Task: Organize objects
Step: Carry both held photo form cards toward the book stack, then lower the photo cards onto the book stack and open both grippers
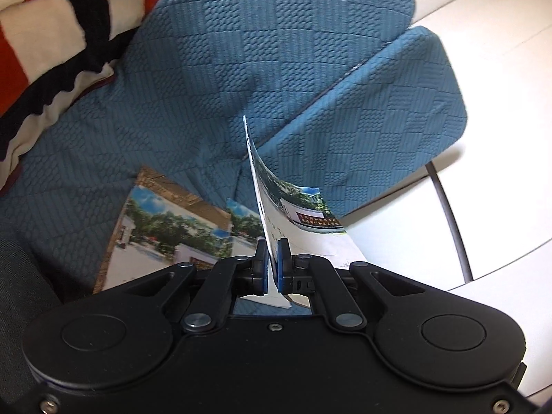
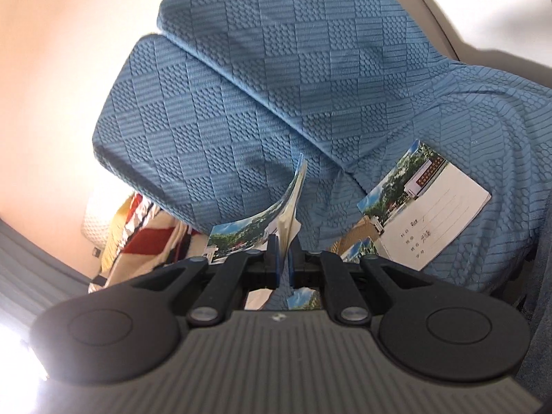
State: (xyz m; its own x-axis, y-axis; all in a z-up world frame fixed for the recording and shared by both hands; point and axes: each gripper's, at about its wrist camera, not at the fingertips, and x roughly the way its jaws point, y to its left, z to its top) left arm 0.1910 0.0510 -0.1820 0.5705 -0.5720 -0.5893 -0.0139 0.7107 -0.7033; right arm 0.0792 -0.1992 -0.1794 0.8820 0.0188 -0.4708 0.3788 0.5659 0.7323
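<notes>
Left gripper (image 1: pixel 272 262): it is squeezed tight on a thin booklet (image 1: pixel 293 214). The two blue pads pinch the booklet's bottom edge.

Booklet in the left gripper: it stands up on its edge and bends over to the right. Its cover has a picture of green trees and a white wall with a red sign. The lower part is white with thin lines (the writing is too small to read).

Right gripper (image 2: pixel 283 262): it is also clamped tight, on another booklet (image 2: pixel 276 214). This one stands up between the pads and curls over to the left. Some loose white pages hang open beside the cover.

Booklets lying down: in the left wrist view, one flat booklet (image 1: pixel 165 231) lies on the blue sofa cover (image 1: pixel 207 103), just to the left of the gripper. In the right wrist view, a flat booklet (image 2: pixel 424 203) lies on the sofa seat to the right of the gripper. It has a tree picture and a white part with lines and some handwriting. Another one (image 2: pixel 358 245) peeks out from under it.

Sofa: it wears a blue cover (image 2: pixel 276 86) with a bumpy checker pattern. The seat, the back and an arm are all covered.

Blanket (image 1: pixel 51 34): red, white and black stripes, lying on the sofa at the top left of the left wrist view. In the right wrist view, striped cloth (image 2: pixel 145 241) shows at the lower left.

Floor (image 1: pixel 500 69): white tiles, next to the sofa. A dark thin bar (image 1: pixel 452 224) curves across them.
</notes>
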